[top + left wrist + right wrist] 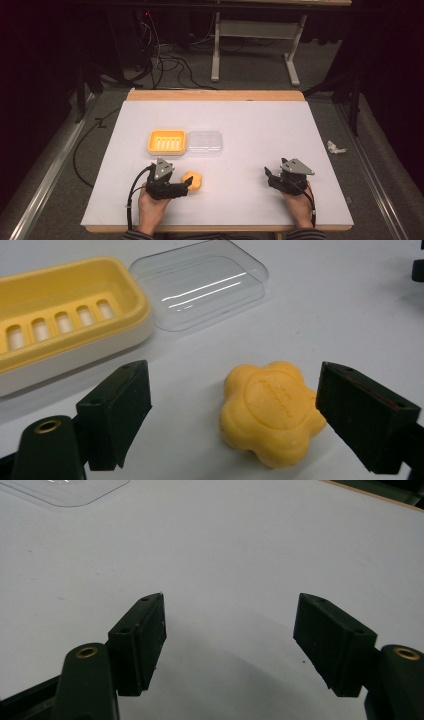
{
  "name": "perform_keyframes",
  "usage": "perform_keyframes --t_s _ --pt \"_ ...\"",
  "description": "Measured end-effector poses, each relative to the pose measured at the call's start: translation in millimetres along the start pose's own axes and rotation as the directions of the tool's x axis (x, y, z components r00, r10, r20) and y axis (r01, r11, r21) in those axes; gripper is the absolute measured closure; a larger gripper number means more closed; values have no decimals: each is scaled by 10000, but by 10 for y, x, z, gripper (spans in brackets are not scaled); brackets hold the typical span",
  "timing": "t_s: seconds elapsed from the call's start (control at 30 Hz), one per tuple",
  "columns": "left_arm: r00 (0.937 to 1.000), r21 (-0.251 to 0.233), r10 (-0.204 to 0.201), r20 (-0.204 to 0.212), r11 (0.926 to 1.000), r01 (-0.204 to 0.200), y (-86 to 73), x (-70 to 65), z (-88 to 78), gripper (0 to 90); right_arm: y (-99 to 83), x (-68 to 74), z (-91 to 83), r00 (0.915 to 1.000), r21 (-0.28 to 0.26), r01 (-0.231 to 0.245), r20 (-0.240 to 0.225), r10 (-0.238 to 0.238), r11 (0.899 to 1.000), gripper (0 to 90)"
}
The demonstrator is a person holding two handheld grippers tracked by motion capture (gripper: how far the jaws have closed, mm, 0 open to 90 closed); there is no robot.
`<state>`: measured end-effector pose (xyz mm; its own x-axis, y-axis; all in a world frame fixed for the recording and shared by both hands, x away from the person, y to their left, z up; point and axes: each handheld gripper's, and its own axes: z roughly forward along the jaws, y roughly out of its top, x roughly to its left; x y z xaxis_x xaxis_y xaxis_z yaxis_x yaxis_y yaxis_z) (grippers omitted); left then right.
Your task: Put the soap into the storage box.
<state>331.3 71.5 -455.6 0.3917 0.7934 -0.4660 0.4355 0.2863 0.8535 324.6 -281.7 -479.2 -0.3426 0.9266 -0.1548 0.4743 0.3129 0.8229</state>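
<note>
Left hand-held gripper (pixel 232 415): jaws spread wide, straddling flower-shaped orange soap (pixel 272 412); right jaw close beside soap, contact uncertain; nothing clamped. Right hand-held gripper (pixel 230 645): jaws wide apart over bare white worktop (pixel 240 545), holding nothing. Soap lower centre of high view. Slotted yellow soap dish (pixel 60 325) cut off at left edge; clear glossy lid (pixel 200 285) just beside it.

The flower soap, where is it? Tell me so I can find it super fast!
Start at the big white table and find the yellow tray with the clear lid beside it. Come toward the person to the left tool; the soap lies flat on the table between its open jaws. It is the only small orange thing there, solid and shaped like a flower with round petals.
</note>
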Motion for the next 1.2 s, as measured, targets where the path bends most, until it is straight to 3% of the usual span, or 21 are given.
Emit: perform_keyframes --t_s 0.23,0.57,0.73,0.97,1.2 --pt "9997 322 152 172 9994 -158 -92 -100 62 148 -3 -2 0 10000 -77 -7 -32 7 10000 295" --pt "9995 721 289 104 9970 -296 -199 -165 148 149 -4 -1 -5 10000 -104 -31 -41 31 9999 294" --pt "9984 886 552 -100 9946 -541 -257 -187 204 151 -6 -4 -7 10000 -163 -3 -25 3 9999 293" --pt "9976 1094 625 -285 9922 -590 -324 -177 252 155 -6 -2 -7 10000 -173 -7 -37 7 9999 293" --pt "9920 1334 1077 -658 9862 -982 -384 -159 280 194 -6 1 -9 10000 -157 -12 -39 11 9999 293"
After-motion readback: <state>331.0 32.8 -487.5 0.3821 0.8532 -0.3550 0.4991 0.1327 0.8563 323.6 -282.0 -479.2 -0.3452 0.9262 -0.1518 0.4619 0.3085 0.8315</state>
